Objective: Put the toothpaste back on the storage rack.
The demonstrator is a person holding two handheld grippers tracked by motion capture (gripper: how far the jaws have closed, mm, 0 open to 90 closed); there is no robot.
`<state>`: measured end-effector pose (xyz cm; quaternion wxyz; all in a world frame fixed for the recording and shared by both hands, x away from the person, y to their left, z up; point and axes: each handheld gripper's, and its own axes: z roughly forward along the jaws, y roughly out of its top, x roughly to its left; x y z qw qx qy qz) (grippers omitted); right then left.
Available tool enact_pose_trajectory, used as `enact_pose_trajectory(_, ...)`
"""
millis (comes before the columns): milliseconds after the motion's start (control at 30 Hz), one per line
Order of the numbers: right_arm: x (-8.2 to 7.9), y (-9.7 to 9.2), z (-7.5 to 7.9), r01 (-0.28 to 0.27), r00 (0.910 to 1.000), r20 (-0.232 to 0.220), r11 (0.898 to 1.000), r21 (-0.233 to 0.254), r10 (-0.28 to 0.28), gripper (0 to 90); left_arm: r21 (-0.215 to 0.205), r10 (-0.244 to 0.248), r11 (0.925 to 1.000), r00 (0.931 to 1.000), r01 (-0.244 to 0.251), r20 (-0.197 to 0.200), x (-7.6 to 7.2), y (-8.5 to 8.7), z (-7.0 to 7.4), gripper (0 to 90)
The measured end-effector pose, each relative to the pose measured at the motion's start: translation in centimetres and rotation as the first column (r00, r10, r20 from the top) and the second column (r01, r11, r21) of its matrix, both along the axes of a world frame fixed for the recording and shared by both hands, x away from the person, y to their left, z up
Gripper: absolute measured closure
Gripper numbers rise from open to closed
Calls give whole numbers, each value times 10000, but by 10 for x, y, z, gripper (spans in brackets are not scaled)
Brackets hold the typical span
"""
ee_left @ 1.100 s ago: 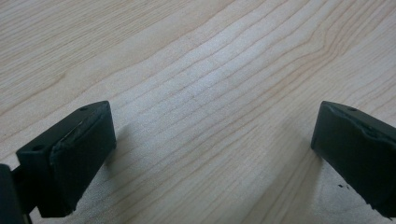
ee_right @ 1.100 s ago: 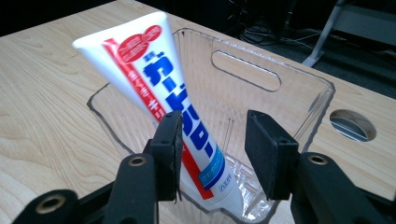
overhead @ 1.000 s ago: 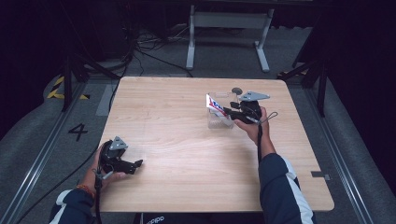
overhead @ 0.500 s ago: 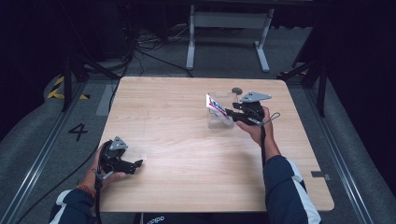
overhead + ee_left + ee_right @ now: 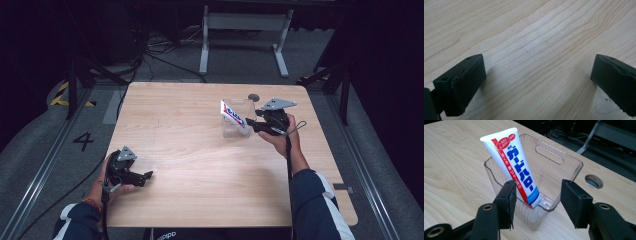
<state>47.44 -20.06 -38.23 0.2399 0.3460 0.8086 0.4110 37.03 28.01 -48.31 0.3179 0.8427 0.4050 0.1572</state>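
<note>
Right gripper (image 5: 252, 124) backs off, fingers just opening, off tube | toothpaste tube (image 5: 513, 167): white, red stripe, leaning in clear holder (image 5: 564, 172) | tube ahead of spread fingers | left gripper (image 5: 145, 176) open on desk (image 5: 200, 165)

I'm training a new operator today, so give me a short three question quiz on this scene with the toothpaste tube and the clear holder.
1. True or false: the toothpaste tube lies flat on the table.
2. What stands between the right gripper jaws? A) clear holder B) a cup C) nothing
3. What is under the left gripper?

Key:
1. False; it leans upright inside the clear holder.
2. A; the jaws have just been opening and do not press on it.
3. Bare wooden table; its jaws stand wide apart.
</note>
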Motion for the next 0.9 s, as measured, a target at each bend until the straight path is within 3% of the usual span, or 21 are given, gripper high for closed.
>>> enact_pose_trajectory(567,-20,-12,9,-363,9993,30,9966,-733,366,383,-3,7,10000,10000,-7,0,0,0,0,4)
enact_pose_trajectory(900,-32,-23,3,-428,9991,-123,9892,-1400,415,346,-2,4,10000,10000,-4,-1,0,0,0,4)
